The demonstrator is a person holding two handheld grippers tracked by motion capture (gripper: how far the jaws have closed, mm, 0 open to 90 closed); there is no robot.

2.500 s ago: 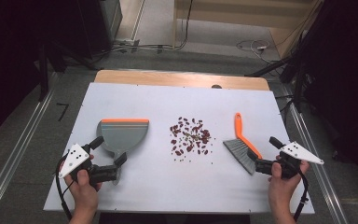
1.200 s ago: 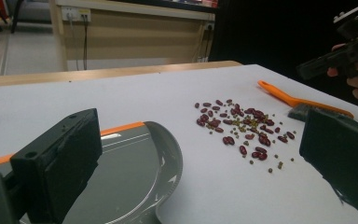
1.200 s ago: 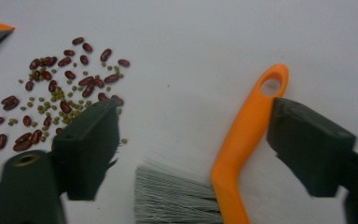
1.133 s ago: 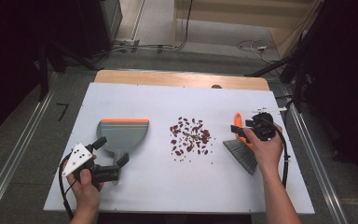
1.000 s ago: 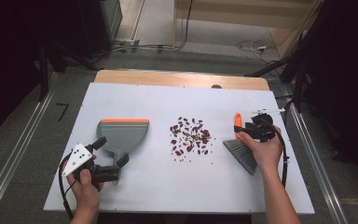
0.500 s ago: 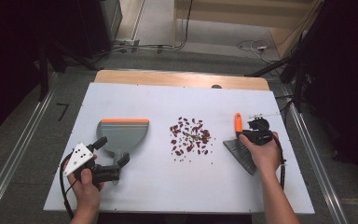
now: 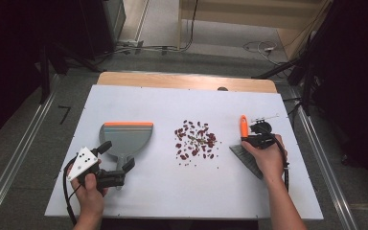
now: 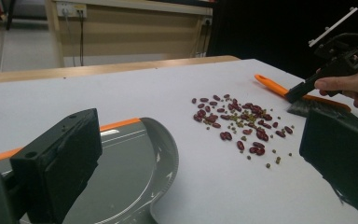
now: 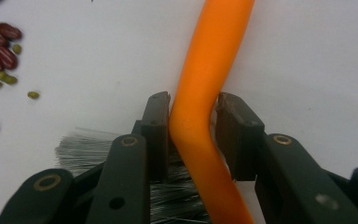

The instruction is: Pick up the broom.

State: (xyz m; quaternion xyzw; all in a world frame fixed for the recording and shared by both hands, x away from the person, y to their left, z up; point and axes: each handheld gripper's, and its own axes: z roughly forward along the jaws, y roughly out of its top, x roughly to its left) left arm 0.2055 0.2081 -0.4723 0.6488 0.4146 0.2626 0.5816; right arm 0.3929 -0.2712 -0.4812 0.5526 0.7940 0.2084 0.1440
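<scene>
Your right hand (image 7: 268,155) reaches in from the bottom right, forearm angled up and slightly left, wrapped around the right gripper (image 7: 249,139). Its jaws have just been closing, and in the right gripper view they press from both sides on the brush handle (image 9: 200,116). Your left hand (image 7: 91,184) sits low at the bottom left, gripping the left gripper (image 7: 117,160), which points up and to the right with its grey plate on top. Its jaws stand wide apart with nothing between them.
</scene>
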